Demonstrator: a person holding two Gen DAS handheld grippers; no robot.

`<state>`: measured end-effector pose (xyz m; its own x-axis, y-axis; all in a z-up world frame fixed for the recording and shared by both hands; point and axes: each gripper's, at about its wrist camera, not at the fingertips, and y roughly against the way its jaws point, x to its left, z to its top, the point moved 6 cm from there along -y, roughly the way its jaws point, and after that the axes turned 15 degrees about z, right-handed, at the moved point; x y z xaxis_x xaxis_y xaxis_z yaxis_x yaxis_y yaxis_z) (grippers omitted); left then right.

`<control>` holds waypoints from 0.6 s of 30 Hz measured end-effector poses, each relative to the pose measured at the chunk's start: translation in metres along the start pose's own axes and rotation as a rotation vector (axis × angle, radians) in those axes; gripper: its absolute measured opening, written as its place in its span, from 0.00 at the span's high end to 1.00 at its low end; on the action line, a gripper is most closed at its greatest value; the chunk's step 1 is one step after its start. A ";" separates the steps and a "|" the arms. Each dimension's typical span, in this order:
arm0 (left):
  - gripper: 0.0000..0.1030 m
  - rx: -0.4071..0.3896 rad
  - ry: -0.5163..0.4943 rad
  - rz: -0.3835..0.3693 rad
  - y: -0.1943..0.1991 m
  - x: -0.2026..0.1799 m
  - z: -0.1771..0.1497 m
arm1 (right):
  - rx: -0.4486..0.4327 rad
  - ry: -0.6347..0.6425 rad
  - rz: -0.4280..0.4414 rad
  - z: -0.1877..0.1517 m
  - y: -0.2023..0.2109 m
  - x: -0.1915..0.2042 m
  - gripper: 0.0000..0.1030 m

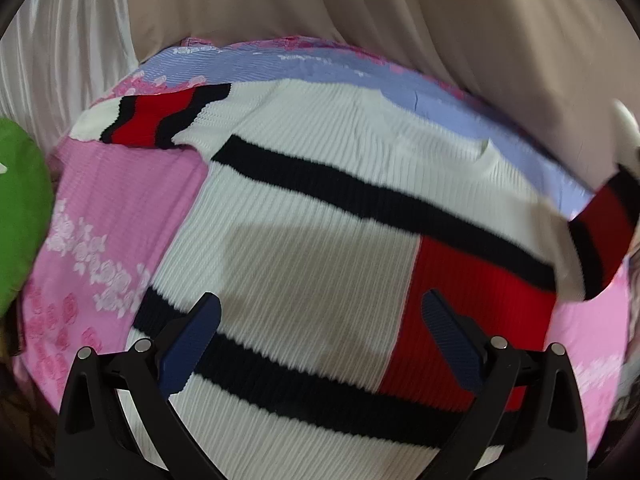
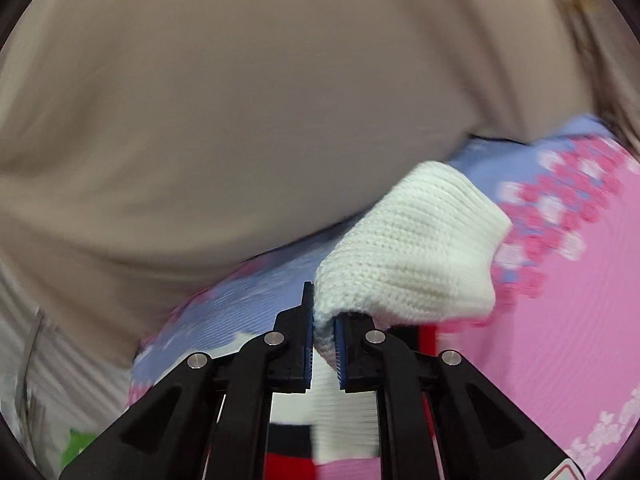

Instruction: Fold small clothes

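A small white knit sweater (image 1: 320,168) with black stripes and red blocks lies spread flat on a pink and lilac floral cloth (image 1: 108,208). My left gripper (image 1: 320,320) hovers open above the sweater's lower body, its blue pads wide apart and empty. One sleeve (image 1: 152,116) stretches out at the far left. The other sleeve (image 1: 604,220) is lifted at the right edge. In the right wrist view my right gripper (image 2: 323,320) is shut on the white sleeve cuff (image 2: 412,248), which bulges out above the fingers.
A beige curtain (image 1: 360,12) hangs behind the surface, also filling the right wrist view (image 2: 240,100). A green object (image 1: 20,208) sits at the left edge. The floral cloth (image 2: 560,280) extends to the right of the cuff.
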<state>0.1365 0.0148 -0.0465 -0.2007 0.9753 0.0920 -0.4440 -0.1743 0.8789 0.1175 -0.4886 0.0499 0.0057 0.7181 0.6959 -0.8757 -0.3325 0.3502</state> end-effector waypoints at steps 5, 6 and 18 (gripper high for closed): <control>0.05 0.021 0.077 -0.104 -0.022 0.014 0.038 | 0.283 0.231 0.215 -0.090 -0.113 0.164 0.72; 0.05 0.037 0.089 -0.118 -0.031 0.015 0.045 | 0.336 0.277 0.207 -0.114 -0.134 0.178 0.63; 0.05 0.283 0.246 -0.221 -0.143 -0.020 0.089 | 0.354 0.245 -0.348 -0.180 -0.078 0.060 0.39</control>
<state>0.2813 0.0320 -0.1322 -0.3448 0.9179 -0.1964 -0.2498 0.1120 0.9618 0.0990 -0.3095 -0.0487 0.1161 0.9296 0.3497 -0.6259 -0.2050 0.7525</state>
